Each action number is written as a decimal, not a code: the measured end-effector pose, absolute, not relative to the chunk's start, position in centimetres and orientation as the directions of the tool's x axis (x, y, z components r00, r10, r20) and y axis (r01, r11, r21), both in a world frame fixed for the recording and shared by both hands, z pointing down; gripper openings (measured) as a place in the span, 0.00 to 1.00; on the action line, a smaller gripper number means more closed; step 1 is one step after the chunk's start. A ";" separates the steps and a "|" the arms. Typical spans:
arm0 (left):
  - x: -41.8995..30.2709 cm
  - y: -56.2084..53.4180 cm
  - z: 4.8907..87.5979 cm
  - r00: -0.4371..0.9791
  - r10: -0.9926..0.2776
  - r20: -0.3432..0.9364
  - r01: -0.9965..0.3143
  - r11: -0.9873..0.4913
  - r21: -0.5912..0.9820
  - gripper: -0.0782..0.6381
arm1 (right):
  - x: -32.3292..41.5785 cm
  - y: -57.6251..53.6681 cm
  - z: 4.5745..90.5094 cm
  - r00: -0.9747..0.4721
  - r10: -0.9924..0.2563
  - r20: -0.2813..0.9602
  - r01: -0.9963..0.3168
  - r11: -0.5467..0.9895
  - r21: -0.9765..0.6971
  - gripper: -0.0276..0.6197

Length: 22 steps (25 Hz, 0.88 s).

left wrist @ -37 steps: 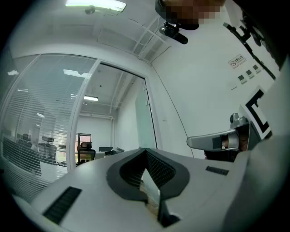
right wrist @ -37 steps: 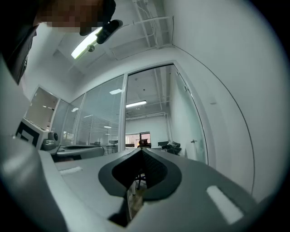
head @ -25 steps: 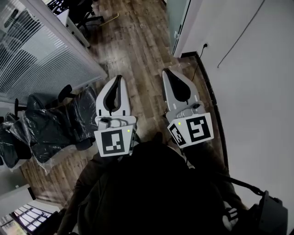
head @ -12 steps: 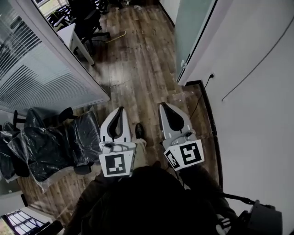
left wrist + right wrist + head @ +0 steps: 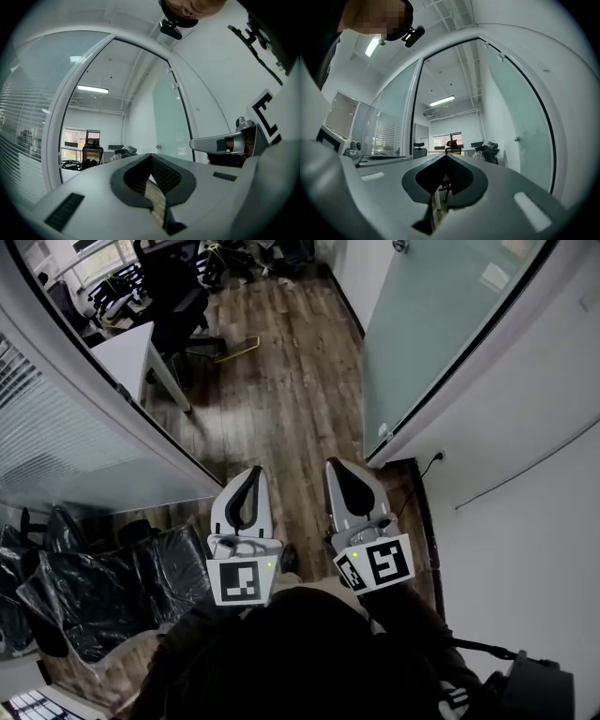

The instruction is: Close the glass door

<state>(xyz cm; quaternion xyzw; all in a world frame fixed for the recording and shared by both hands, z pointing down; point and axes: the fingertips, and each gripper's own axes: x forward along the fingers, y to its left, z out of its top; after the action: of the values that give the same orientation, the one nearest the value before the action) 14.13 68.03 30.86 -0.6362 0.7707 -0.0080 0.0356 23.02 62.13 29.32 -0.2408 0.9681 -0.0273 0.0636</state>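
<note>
The frosted glass door stands swung open against the white wall at the upper right of the head view, its round knob at the top edge. My left gripper and right gripper are held side by side over the wood floor, short of the doorway, both shut on nothing. Neither touches the door. In the left gripper view the door lies ahead to the right of the shut left gripper. The right gripper view has the door and knob right of the shut right gripper.
A glass partition with blinds and its white door frame run along the left. Plastic-wrapped chairs crowd the lower left. Beyond the doorway stand a white desk and black office chairs. A wall socket sits low on the right wall.
The view has advanced along the floor toward the doorway, so the glass door and the room beyond now show more fully. Both grippers stay shut and side by side.
</note>
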 end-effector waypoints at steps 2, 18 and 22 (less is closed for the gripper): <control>12.3 66.2 30.8 -0.188 -0.981 -0.041 -0.980 0.190 -0.054 0.10 | 21.5 60.1 29.0 -0.870 -0.480 -0.108 -0.475 0.877 -0.075 0.05; 4.1 39.0 31.9 -0.155 -0.985 -0.073 -0.985 0.160 -0.059 0.10 | 16.5 33.4 31.8 -0.798 -0.595 -0.095 -0.594 0.804 -0.042 0.05; 4.1 28.8 31.3 -0.120 -0.989 -0.084 -0.987 0.128 -0.095 0.10 | 15.7 23.6 31.4 -0.790 -0.603 -0.106 -0.600 0.797 -0.063 0.05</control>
<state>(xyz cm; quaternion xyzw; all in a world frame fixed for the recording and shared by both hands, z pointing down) 4.05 28.81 31.25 -0.6603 0.7483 -0.0077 0.0630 15.67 23.57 31.42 -0.3181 0.9461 -0.0129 0.0602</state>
